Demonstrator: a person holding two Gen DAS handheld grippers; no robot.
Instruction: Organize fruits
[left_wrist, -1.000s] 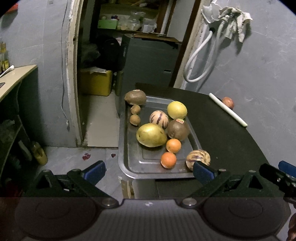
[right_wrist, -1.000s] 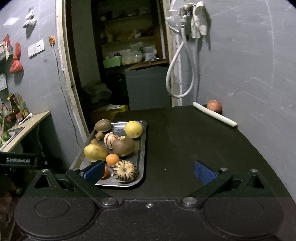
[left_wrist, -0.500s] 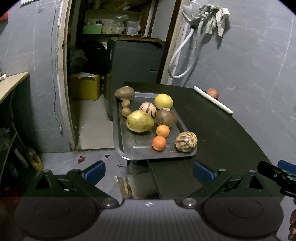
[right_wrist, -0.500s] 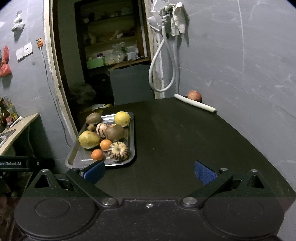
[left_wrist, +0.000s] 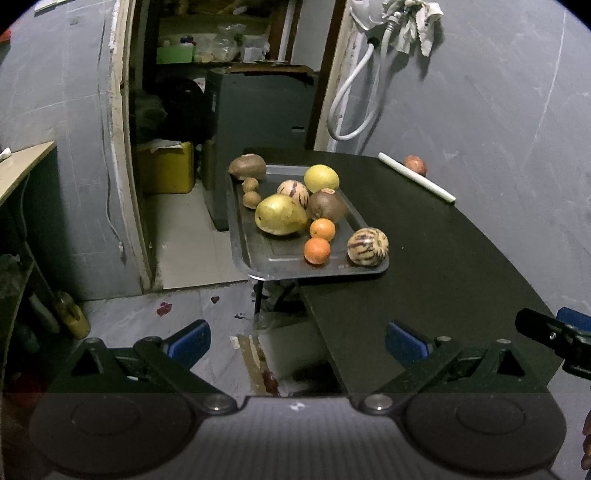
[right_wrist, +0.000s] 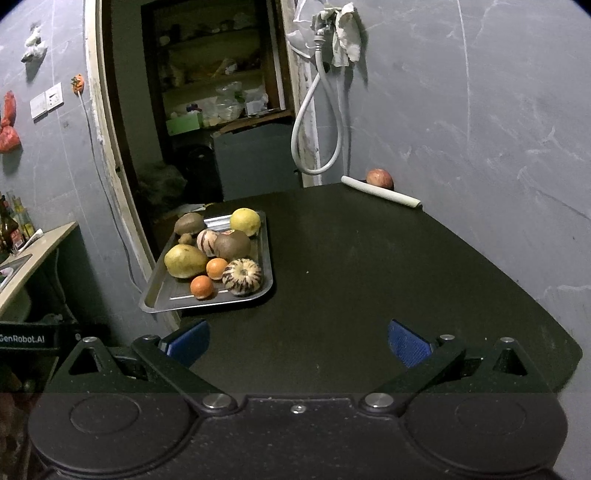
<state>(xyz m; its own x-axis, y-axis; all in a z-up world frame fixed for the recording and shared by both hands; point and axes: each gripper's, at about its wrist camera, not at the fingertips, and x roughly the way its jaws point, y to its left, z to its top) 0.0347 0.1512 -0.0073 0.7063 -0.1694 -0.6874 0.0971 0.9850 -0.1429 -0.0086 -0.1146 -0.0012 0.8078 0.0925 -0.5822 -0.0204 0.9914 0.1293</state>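
A metal tray (left_wrist: 280, 258) (right_wrist: 166, 291) rests on the left edge of a black table (right_wrist: 369, 266), overhanging it. It holds several fruits: a yellow mango (left_wrist: 281, 215) (right_wrist: 184, 261), two oranges (left_wrist: 317, 250) (right_wrist: 201, 286), two striped melons (left_wrist: 367, 241) (right_wrist: 242, 277), a yellow citrus (left_wrist: 321, 178), brown fruits. A red apple (left_wrist: 415, 165) (right_wrist: 379, 179) lies at the table's far side behind a white tube (right_wrist: 380, 191). My left gripper (left_wrist: 297, 341) hangs open off the table's near left corner. My right gripper (right_wrist: 297, 341) is open above the near table edge. Both are empty and far from the tray.
A grey wall runs along the right with a white hose (right_wrist: 317, 122) and rag. An open doorway (left_wrist: 207, 110) with shelves, a dark cabinet and a yellow box (left_wrist: 166, 168) lies behind the tray. A counter (right_wrist: 33, 251) stands at the left. The floor (left_wrist: 192, 306) is below the left gripper.
Both grippers have pulled back and up from the tray, which now looks smaller and farther. The fruits have not moved. Both stay open.
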